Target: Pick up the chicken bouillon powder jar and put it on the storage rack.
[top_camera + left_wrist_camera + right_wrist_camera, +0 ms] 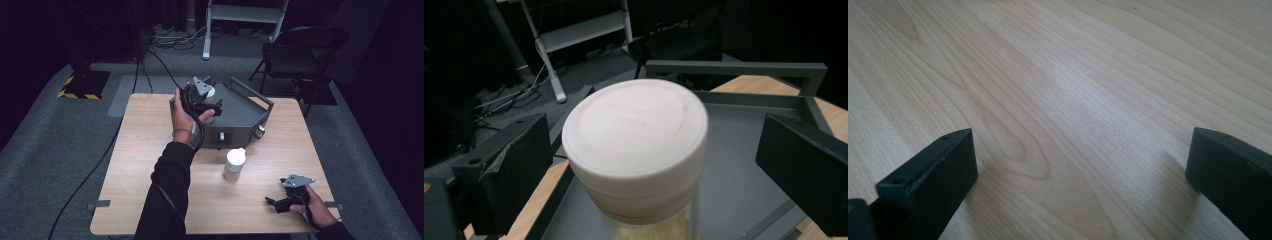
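Light wood table (150, 150): grey tray (245, 117) at far edge, 1 white-capped bottle (234, 164) mid-table, apparently upright.

White-lidded jar (634, 135) w/ clear glass, yellowish contents, centre frame; grey metal tray (744, 145) behind; light wood-grain table (1058, 90); black jaws; second white bottle (234, 164) mid-frame.
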Available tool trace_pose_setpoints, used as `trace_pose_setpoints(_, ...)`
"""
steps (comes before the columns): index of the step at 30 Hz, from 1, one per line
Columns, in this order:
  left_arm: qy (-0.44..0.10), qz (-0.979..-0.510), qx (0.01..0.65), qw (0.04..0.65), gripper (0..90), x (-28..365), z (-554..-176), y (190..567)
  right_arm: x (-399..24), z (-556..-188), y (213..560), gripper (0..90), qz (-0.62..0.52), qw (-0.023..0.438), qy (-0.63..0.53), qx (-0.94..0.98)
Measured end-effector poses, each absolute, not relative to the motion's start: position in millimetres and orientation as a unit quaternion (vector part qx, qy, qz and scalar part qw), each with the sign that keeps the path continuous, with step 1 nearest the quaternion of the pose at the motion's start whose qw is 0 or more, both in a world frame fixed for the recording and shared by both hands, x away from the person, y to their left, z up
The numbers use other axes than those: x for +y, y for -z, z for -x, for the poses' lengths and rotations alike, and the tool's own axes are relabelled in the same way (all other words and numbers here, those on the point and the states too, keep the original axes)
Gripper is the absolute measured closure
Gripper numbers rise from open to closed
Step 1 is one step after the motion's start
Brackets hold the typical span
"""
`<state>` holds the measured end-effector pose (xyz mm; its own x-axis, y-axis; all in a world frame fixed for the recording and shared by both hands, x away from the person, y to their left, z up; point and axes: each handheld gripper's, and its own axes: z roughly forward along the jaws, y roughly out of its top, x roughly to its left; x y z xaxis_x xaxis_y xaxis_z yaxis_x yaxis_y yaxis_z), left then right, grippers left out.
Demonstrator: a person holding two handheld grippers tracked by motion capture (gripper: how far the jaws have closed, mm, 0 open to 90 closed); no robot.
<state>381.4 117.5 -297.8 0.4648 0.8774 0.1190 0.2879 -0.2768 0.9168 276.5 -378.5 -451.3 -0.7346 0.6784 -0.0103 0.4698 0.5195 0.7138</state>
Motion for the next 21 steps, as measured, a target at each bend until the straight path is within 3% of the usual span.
trace_pose_setpoints(21,-0.341,-0.739,0.368,0.449,1.7,137.1,-340.0,293.8,-378.2,-276.4,451.3,0.0,-0.335,0.146,-0.358,0.859)
